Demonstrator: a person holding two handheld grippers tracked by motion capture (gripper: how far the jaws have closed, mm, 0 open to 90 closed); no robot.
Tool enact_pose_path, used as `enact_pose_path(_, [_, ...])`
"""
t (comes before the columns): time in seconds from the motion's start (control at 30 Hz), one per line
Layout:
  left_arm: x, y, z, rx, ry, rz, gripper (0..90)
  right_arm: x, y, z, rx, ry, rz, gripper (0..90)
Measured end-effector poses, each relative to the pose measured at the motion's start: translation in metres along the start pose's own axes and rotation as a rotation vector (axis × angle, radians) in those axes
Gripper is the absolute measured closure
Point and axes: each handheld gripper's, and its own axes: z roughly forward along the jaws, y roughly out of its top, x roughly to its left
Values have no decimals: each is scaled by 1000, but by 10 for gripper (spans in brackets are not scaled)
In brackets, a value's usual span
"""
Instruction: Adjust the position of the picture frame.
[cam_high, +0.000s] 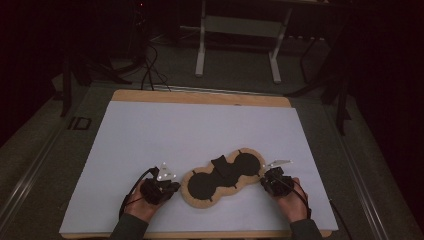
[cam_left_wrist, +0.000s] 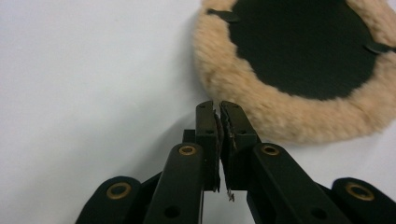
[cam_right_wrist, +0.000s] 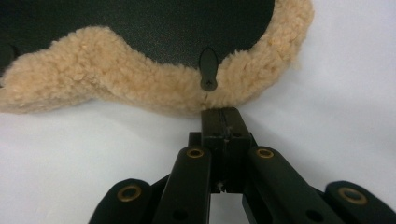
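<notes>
1. High view: a fleece-edged pad (cam_high: 222, 177), peanut-shaped with two black round panels, lies flat on the white sheet (cam_high: 200, 135) that covers the wooden counter (cam_high: 200, 96), near the person's edge.
2. The left tongs (cam_high: 172, 186) sit just beside the pad's left lobe; the right tongs (cam_high: 265, 177) sit at its right lobe. Nothing stands between tongs and pad.
3. Beyond the counter, a white metal frame (cam_high: 240, 30) and black cables (cam_high: 150, 70) occupy the dark floor. No writing is readable.
4. Left gripper view: the left tongs (cam_left_wrist: 219, 106) are clenched to a hairline gap, grasping nothing, just short of the fleece rim (cam_left_wrist: 280, 116).
5. Right gripper view: the right tongs (cam_right_wrist: 222, 112) are clenched, tips against the fleece below a black tab (cam_right_wrist: 208, 69); whether fleece is pinched cannot be told.
</notes>
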Motion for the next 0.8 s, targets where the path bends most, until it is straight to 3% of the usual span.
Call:
enact_pose_path(0.2, [4, 2, 4, -3, 16, -3, 864, 4, 0, 0, 0, -26, -5, 900])
enact_pose_path(0.37, [6, 4, 12, -2, 29, 17, 883, 9, 0, -1, 6, 14, -24, 900])
enact_pose_path(0.77, [3, 6, 19, -13, 34, 41, 900, 14, 1, -2, 11, 30, -41, 900])
enact_pose_path(0.8, [3, 6, 19, -13, 34, 41, 900, 14, 1, -2, 11, 48, -36, 900])
